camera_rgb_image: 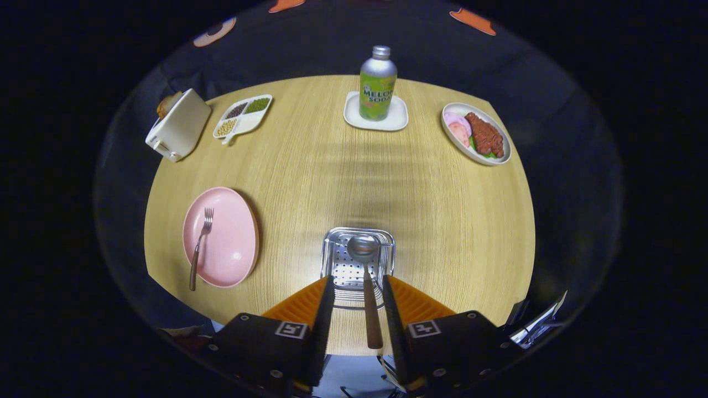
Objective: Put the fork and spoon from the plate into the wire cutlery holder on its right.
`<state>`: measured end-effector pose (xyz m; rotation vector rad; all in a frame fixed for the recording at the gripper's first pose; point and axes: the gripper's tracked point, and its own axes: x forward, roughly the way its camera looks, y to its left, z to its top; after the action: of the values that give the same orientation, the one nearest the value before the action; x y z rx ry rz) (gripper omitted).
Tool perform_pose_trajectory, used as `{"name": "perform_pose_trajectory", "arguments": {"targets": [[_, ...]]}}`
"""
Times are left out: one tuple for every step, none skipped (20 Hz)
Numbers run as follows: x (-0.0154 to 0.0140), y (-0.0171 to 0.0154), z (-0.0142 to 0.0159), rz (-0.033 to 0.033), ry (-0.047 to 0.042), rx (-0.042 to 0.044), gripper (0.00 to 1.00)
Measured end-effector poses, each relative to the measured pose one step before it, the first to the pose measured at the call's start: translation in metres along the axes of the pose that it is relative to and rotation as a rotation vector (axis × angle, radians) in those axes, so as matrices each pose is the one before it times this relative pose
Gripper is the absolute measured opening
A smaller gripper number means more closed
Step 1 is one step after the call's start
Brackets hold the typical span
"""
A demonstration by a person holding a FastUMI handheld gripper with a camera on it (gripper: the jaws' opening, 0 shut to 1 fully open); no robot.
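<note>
**Spoon over the holder, fork on the plate**

Between the 2 fingers of the gripper (358, 284) runs the spoon (367, 282), its brown wooden handle pointing back toward the camera and its metal bowl forward, over the wire cutlery holder (387, 249). The fingers stand a little apart with the handle in the gap; whether they press on it or it hangs free cannot be told. The holder sits on the wooden table (343, 177) just ahead of the fingertips, its perforated floor showing under the spoon's bowl.

Left of the holder lies the pink plate (235, 243), with the fork (200, 243) resting on it, tines away from the camera and wooden handle reaching out past the plate's near rim.

Beyond, at the table's far side, stand a green bottle (378, 83) on a white square coaster (354, 117), a white divided dish (243, 115) of beans, a cream toaster (178, 126) holding bread, and an oval plate (451, 138) of meat.
</note>
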<state>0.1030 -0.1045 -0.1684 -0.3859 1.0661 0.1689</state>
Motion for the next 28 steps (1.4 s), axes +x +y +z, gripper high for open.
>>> {"name": "perform_pose_trajectory", "arguments": {"targets": [[-0.00741, 0.00509, 0.00460, -0.00863, -0.05500, 0.00522, 0.61], [-0.00669, 0.00767, 0.00220, -0.00859, -0.05549, 0.01200, 0.71], [-0.00575, 0.01147, 0.00356, 0.00061, -0.05325, 0.01705, 0.83], [-0.00443, 0.01565, 0.00044, 0.00628, -0.04870, 0.02673, 0.88], [-0.00308, 0.01601, -0.00067, 0.01511, -0.03941, 0.02942, 0.96], [-0.00111, 0.01778, -0.00084, 0.02231, -0.03631, 0.03389, 0.99], [-0.00034, 0.01862, 0.00022, 0.02513, -0.04100, 0.03795, 0.99], [0.00096, 0.01603, -0.00138, 0.01965, -0.04047, 0.03496, 0.99], [0.00300, 0.01460, -0.00298, 0.00961, -0.03685, 0.02546, 0.99], [0.00438, 0.01201, -0.00448, 0.00152, -0.03378, 0.01286, 0.99], [0.00446, 0.01258, -0.00895, 0.00166, -0.01821, -0.00126, 0.98], [0.00529, 0.01286, -0.00929, -0.00215, -0.01290, -0.00127, 0.98], [0.00487, 0.01291, -0.00944, -0.00279, -0.00666, 0.00236, 0.98], [0.00386, 0.01172, -0.00870, -0.00469, -0.00729, 0.00063, 0.99], [0.00266, 0.01091, -0.00862, -0.00337, -0.00597, -0.00144, 0.99], [0.00362, 0.01067, -0.00723, -0.00210, -0.00793, -0.00737, 0.99], [0.00072, 0.00877, -0.00565, -0.00245, -0.00857, -0.01139, 0.99], [0.00326, 0.01144, -0.00334, 0.00437, -0.01526, -0.01914, 0.99], [0.00319, 0.00806, -0.00328, -0.00258, -0.00939, -0.02472, 0.99], [0.00275, 0.00784, -0.00503, 0.00317, -0.00441, -0.02899, 0.99], [0.00229, 0.00547, -0.00534, -0.00591, 0.00048, -0.03037, 0.99], [0.00310, 0.00388, -0.00556, -0.00295, 0.00331, -0.02929, 0.99], [0.00323, 0.00446, -0.00555, -0.00494, 0.00651, -0.02481, 0.99], [0.00422, 0.00345, -0.00678, -0.00524, 0.01335, -0.02058, 0.99], [0.00276, 0.00358, -0.00604, -0.00079, 0.01484, -0.01257, 0.98], [0.00480, 0.00299, -0.00400, -0.00180, 0.01149, -0.00460, 0.97], [0.00235, 0.00384, -0.00367, 0.00399, 0.00927, -0.00296, 0.93], [0.00308, 0.00137, -0.00234, -0.00251, 0.00820, -0.00609, 0.90]]}}
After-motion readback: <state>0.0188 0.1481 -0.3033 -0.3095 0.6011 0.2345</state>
